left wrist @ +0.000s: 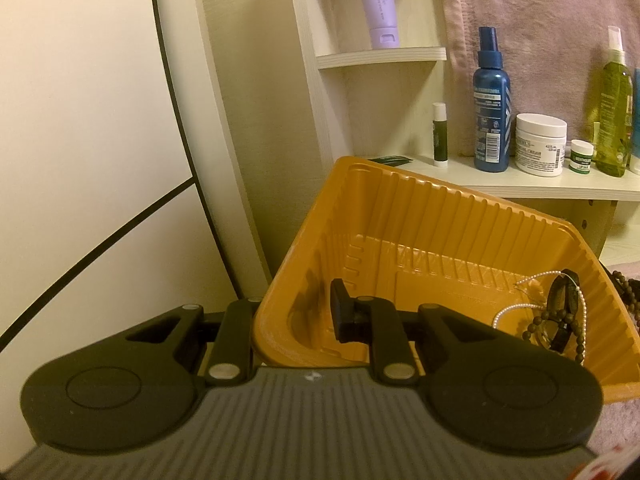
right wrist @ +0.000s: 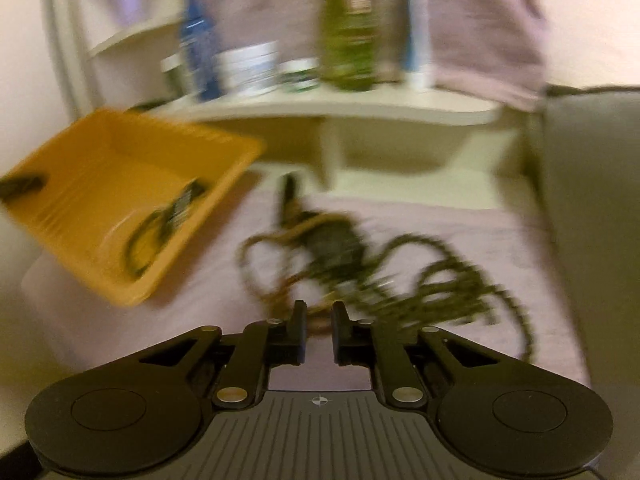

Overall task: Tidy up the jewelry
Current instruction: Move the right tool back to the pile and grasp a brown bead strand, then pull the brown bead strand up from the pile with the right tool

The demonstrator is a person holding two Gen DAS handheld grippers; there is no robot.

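Tray: my left gripper (left wrist: 298, 312) is clamped on the near-left wall of the orange tray (left wrist: 460, 216), one finger (left wrist: 342, 312) inside and the other hidden outside the wall; the tray is tilted up off the pink cloth (right wrist: 440, 232).
Left view only: sharp enough for me to read the tray's contents, a thin pearl chain (left wrist: 520, 304), a brown bead strand (left wrist: 560, 320) and a dark watch-like band (left wrist: 564, 304), all gathered in the tray's right corner.
Right view only: a tangled heap of dark bead strands (right wrist: 360, 264) on the cloth, right of the tray; heavy blur, so I cannot separate single pieces.
Right gripper (right wrist: 320, 320): jaws nearly together with a slim gap, sitting at the heap's near edge; something brownish lies between the tips, but I cannot tell whether they hold it.
Behind the tray: white shelf (left wrist: 500, 188) with a blue spray bottle (left wrist: 491, 100), white cream jar (left wrist: 541, 144), small green-labelled jar (left wrist: 581, 157) and green bottle (left wrist: 612, 112); a lilac tube (left wrist: 379, 4) sits higher up.
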